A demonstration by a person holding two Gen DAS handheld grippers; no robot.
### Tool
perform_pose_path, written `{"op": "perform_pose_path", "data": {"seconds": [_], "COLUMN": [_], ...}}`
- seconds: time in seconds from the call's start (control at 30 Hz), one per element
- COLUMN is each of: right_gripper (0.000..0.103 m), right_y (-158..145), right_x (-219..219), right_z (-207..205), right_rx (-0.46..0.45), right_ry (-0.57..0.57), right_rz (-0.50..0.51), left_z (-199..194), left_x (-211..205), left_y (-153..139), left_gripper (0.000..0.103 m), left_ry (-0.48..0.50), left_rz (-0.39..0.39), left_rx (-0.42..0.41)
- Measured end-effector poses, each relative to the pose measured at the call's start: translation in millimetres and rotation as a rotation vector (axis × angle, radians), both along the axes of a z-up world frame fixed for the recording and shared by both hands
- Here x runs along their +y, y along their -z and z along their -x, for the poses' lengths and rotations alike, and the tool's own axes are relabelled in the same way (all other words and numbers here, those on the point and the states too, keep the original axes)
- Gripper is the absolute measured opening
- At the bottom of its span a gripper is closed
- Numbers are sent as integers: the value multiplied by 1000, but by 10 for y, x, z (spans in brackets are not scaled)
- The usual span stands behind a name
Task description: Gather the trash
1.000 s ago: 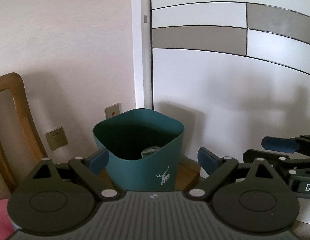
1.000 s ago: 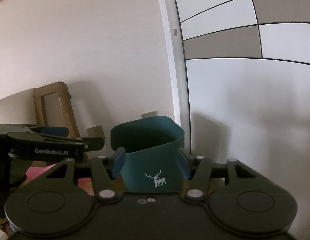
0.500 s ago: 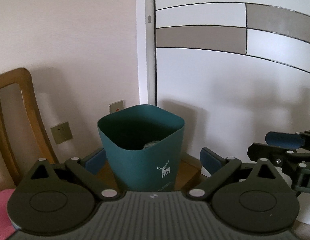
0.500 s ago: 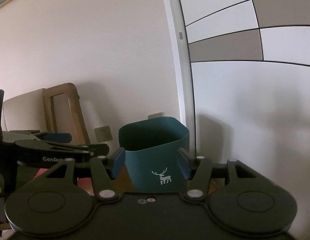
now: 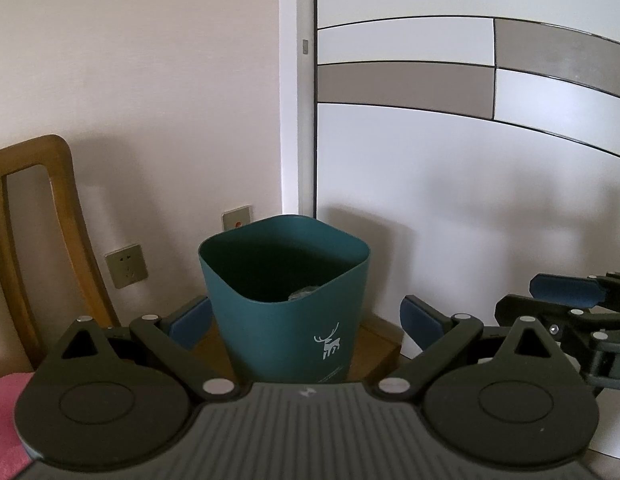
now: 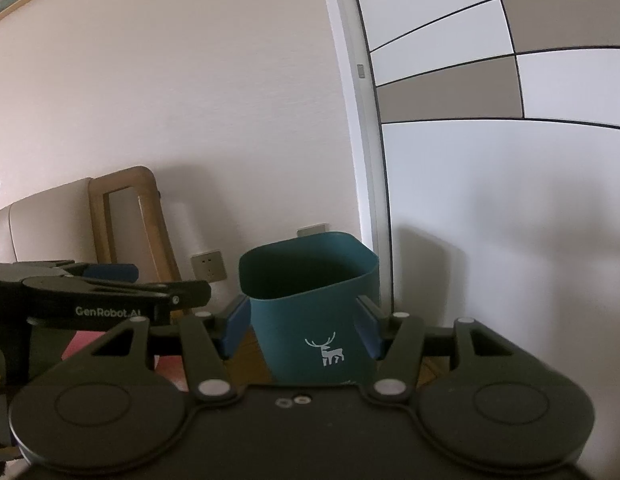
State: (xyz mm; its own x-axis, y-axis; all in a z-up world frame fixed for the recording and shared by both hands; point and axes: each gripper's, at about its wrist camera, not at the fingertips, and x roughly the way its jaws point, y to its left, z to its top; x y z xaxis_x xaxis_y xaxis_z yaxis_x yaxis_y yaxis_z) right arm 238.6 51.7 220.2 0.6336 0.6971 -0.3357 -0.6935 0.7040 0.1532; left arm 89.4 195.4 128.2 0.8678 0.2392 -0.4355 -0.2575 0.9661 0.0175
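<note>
Both grippers drew back, level, from teal bin [image 5: 286, 300]

Wooden chair [image 5: 34, 216] against pale wall [image 5: 150, 100], beside panelled door [image 5: 450, 160].

Both wrist views face the teal bin [image 5: 286, 304] (probably floor-level), near, sharing it.

Bin [image 5: 286, 308] standing on the floor [image 5: 374, 344] in the corner, wall [image 5: 150, 100] behind, paneled door [image 5: 470, 180] to the right. Some trash [image 5: 304, 292] inside, low down. Two wall sockets [image 5: 126, 266] behind-left of the bin; chair [image 5: 34, 216] further left. Left gripper [image 5: 306, 316] and right gripper [image 6: 302, 324] side by side before the bin, fingers [image 5: 190, 316] flanking it, not touching.
</note>
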Motion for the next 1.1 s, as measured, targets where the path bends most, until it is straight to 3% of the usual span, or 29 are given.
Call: {"op": "perform_pose_path", "data": {"seconds": [1.1], "right_gripper": [57], "right_y": [42], "right_x": [-13], "right_z": [-43], "right_rx": [24], "right_ry": [14], "right_rz": [-4], "left_z": [-20], "left_x": [-55], "left_y": [-12], "left_gripper": [101], "left_ry": [8], "left_rz": [34], "left_rx": [15]}}
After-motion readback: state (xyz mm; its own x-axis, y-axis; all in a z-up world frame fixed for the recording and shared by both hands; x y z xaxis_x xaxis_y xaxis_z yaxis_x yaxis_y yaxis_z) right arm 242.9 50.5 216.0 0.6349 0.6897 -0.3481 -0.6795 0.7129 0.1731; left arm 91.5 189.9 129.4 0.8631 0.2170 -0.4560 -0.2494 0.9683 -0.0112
